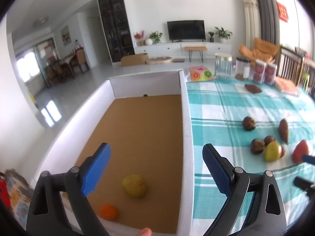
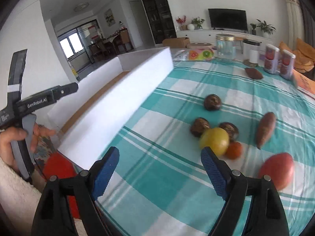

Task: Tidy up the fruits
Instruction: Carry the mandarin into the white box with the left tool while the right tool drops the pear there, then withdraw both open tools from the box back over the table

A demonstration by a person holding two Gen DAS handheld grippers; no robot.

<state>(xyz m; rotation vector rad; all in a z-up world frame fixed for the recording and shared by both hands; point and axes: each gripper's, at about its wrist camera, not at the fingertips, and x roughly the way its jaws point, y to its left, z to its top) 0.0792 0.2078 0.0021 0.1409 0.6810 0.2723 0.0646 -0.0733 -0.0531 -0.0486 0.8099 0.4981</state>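
Jaws, left gripper (image 1: pixel 156 169): spread wide with nothing between the blue pads, held over the near end of the box.
Jaws, right gripper (image 2: pixel 160 170): also spread wide and empty, above the tablecloth just short of the loose fruit.
Box (image 1: pixel 184 118): white walls, brown cardboard floor, standing on the left part of the table, its long wall beside the checked cloth.
Fruit in the box: a yellow-green fruit (image 1: pixel 134 185) and a small orange (image 1: pixel 108 212), near each other at the near end, apart from the pads.
Fruit on the cloth (image 2: pixel 157 177): a yellow apple (image 2: pixel 214 141) touching a small red-orange fruit (image 2: pixel 234 149), three dark brown round fruits around it, a long brown fruit (image 2: pixel 265 129) to the right, a red fruit (image 2: pixel 276 170) nearest the right gripper.
Far end of the table: a glass jar (image 2: pixel 225 46), canisters and another brown fruit (image 2: pixel 253 73).
Hand (image 2: pixel 11 137): seen from the right wrist, gripping the left gripper's handle.
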